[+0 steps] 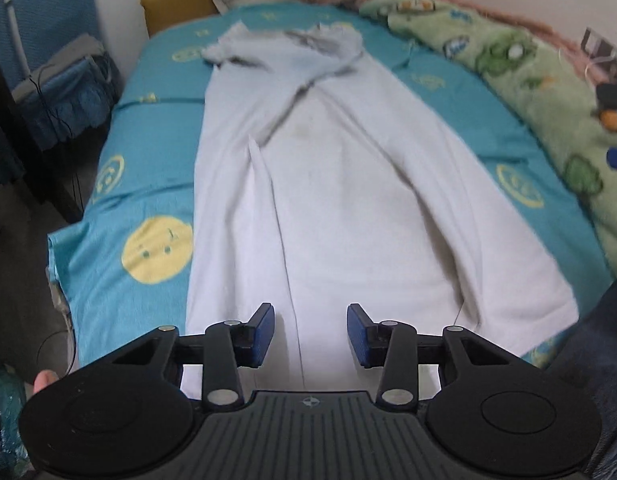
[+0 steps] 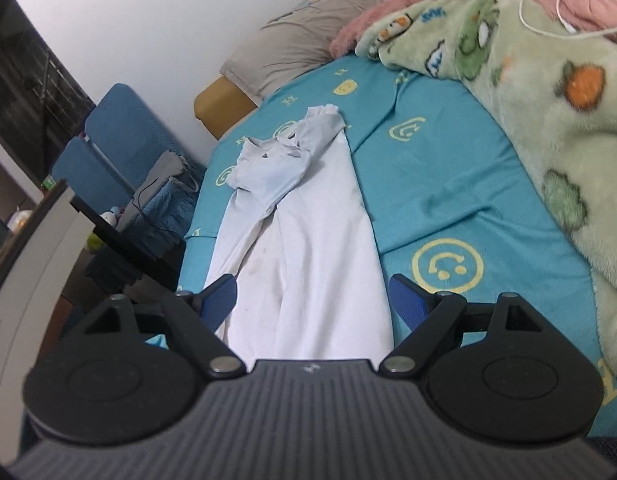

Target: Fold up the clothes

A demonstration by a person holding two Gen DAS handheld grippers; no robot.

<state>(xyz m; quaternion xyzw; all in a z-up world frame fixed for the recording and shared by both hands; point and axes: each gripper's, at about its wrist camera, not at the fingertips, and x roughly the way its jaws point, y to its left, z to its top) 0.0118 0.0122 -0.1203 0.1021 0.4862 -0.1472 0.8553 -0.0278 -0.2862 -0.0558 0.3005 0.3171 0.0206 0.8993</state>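
Both grippers, left [image 1: 311,334] and right [image 2: 311,300], are hovering spread and empty over the near hem of the white garment [image 1: 348,208] lying lengthwise on the teal bedsheet [image 1: 120,184], soft, light cloth probably best pinched at its hem corners.

We see one garment [image 1: 348,184], white, lying lengthwise down the middle of the bed [image 1: 148,152]. Its body is spread fairly flat, narrow at the far end and widening toward us, with long soft creases running along its length and one raised ridge left of centre. At the far end a pale grey-blue part is folded back over the white and lies crumpled in a bunch. In the right wrist view the garment [image 2: 320,240] runs from the near edge of the bed toward the pillow end, that bunch at its far tip.
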